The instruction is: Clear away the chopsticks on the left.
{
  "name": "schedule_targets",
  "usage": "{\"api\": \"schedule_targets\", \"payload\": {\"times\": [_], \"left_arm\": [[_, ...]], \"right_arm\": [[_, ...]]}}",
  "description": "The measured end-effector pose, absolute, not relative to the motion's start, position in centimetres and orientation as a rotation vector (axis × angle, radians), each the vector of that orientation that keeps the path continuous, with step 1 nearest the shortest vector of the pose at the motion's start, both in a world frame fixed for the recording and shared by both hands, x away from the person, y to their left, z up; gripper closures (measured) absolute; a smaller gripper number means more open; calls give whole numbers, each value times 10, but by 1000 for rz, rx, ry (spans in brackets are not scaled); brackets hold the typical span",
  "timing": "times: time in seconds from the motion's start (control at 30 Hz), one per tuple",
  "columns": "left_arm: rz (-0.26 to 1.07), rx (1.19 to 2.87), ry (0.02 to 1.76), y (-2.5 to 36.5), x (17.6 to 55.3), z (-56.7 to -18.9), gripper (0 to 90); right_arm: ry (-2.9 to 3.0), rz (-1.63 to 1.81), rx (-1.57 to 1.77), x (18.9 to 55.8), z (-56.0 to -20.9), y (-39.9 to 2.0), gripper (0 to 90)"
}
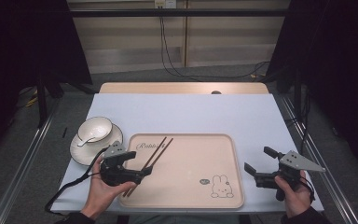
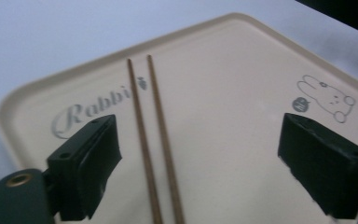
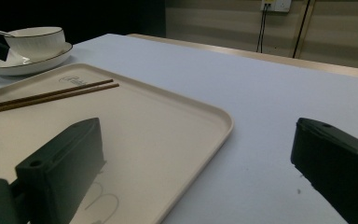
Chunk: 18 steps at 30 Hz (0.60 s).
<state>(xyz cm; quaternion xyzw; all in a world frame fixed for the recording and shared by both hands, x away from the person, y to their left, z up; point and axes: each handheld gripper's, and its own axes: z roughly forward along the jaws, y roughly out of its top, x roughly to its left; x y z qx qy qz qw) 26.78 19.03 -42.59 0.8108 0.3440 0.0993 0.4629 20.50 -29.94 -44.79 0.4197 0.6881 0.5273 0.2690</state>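
A pair of brown chopsticks (image 1: 156, 153) lies side by side on the left part of a beige tray (image 1: 191, 163) printed with a rabbit. My left gripper (image 1: 139, 163) hovers over their near ends at the tray's left edge. In the left gripper view the chopsticks (image 2: 141, 126) run up between its wide-apart jaws, nearer the left one, flat on the tray (image 2: 223, 116) and untouched; the left gripper (image 2: 200, 140) is open. My right gripper (image 1: 260, 159) stands open and empty off the tray's right edge, above the table (image 3: 261, 93).
A white bowl (image 1: 94, 128) with a spoon (image 1: 86, 140) in it sits on a saucer (image 1: 81, 151) left of the tray, close to my left hand. The white tabletop (image 1: 191, 114) stretches behind the tray. Cables trail from both grippers.
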Motion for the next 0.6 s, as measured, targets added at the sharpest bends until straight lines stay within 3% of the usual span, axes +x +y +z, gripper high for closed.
{"api": "schedule_targets", "payload": {"times": [0.23, 0.43, 0.6], "left_arm": [[269, 1916, 830, 214, 263, -419, 24], [234, 1860, 743, 242, 256, -416, 19], [336, 1778, 786, 270, 245, -416, 19]], "right_arm": [[1851, 1421, 1130, 206, -448, -299, 21], [1851, 1421, 1131, 206, -448, -299, 21], [1852, 1425, 1130, 206, -448, -299, 21]]}}
